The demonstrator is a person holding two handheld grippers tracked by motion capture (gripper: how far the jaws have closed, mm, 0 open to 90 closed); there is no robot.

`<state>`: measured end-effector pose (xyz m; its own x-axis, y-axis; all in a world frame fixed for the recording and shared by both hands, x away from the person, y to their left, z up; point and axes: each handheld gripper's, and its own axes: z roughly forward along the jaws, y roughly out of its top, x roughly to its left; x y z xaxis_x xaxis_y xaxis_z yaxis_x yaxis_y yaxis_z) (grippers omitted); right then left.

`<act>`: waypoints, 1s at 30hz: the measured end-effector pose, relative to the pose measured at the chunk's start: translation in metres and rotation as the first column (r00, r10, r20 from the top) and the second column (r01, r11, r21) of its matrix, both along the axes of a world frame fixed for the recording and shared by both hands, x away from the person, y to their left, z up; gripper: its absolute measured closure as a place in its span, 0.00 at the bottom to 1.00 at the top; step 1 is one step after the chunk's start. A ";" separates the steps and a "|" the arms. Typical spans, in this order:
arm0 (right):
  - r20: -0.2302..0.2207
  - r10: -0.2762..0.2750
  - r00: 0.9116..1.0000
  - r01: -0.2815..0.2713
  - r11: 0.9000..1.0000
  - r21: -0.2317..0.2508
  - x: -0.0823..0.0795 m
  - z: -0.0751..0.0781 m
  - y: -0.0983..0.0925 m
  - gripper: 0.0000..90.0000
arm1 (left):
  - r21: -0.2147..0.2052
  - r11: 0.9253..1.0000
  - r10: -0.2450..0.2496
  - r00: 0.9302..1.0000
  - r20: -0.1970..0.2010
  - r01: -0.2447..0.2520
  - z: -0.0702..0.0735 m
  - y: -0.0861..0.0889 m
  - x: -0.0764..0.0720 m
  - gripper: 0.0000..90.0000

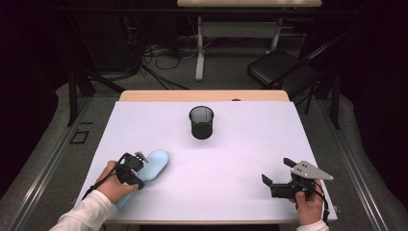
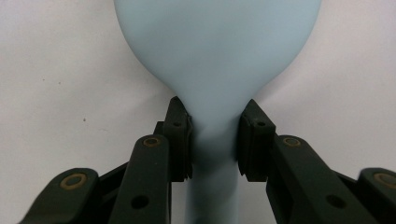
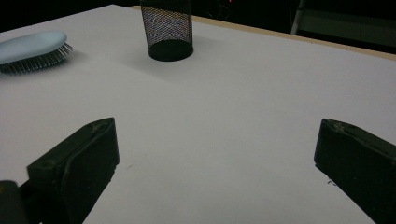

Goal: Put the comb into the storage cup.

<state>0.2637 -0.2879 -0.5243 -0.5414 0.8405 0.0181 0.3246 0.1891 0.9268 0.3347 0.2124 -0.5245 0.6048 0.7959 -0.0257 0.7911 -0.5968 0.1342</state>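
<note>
Pale-blue hairbrush (image 1: 153,166) lies at the desk's (image 1: 231,159) near-left, left tool (image 1: 137,169) over its handle; right tool (image 1: 278,174) spread wide. Left gripper view: pads (image 2: 180,140) pinching the brush's neck. Right gripper view: brush bristles-down, left of the mesh cup (image 3: 166,29).

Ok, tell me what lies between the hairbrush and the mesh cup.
Nothing: in the high view the stretch of white table between the light blue hairbrush and the black mesh cup is bare.

Open tabletop (image 1: 231,163) btwn both claws; sole obstacle: mesh cup (image 1: 201,122), far centre.
</note>
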 end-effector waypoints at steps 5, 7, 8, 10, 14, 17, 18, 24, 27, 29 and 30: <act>-0.003 -0.001 1.000 0.001 1.000 0.002 0.000 0.000 0.000 0.00 | -0.004 1.000 0.000 1.000 0.010 0.000 0.000 0.001 -0.001 0.77; -0.003 -0.001 1.000 0.001 1.000 0.002 0.000 0.000 0.000 0.00 | -0.011 1.000 -0.001 1.000 0.012 0.001 0.000 0.002 -0.001 0.77; -0.003 -0.002 1.000 0.002 1.000 0.001 0.000 0.000 0.000 0.00 | -0.014 1.000 0.001 1.000 0.013 -0.001 0.000 0.002 -0.001 0.77; -0.003 -0.001 1.000 0.001 1.000 0.002 0.000 0.000 0.000 0.00 | -0.023 1.000 0.006 1.000 0.015 -0.006 0.000 0.003 -0.002 0.77; -0.007 0.000 1.000 0.000 1.000 0.000 0.000 0.000 0.000 0.00 | -0.038 0.999 0.007 1.000 0.014 -0.006 0.000 0.004 -0.001 0.78; -0.002 0.000 1.000 0.000 1.000 0.000 0.000 0.000 0.001 0.00 | -0.043 0.999 0.006 1.000 0.015 -0.005 0.000 0.005 -0.001 0.78; -0.002 0.000 1.000 0.000 1.000 0.000 0.000 0.000 0.001 0.00 | -0.046 0.999 0.007 1.000 0.015 -0.006 0.000 0.005 -0.001 0.78; -0.006 -0.002 1.000 0.002 1.000 0.001 0.000 0.000 0.000 0.00 | -0.067 0.998 0.012 1.000 0.013 -0.011 0.000 0.007 0.000 0.78; -0.008 -0.001 1.000 0.001 1.000 -0.001 0.000 0.000 0.000 0.00 | -0.077 0.997 0.016 1.000 0.016 -0.015 0.001 0.008 -0.001 0.78; -0.006 -0.001 1.000 0.001 1.000 0.002 0.000 -0.001 0.000 0.00 | -0.089 0.996 0.019 1.000 0.025 -0.016 0.004 0.008 -0.001 0.78; -0.006 -0.001 1.000 0.001 1.000 0.001 0.000 -0.001 0.001 0.00 | -0.096 0.995 0.022 0.999 0.028 -0.020 0.005 0.009 -0.001 0.78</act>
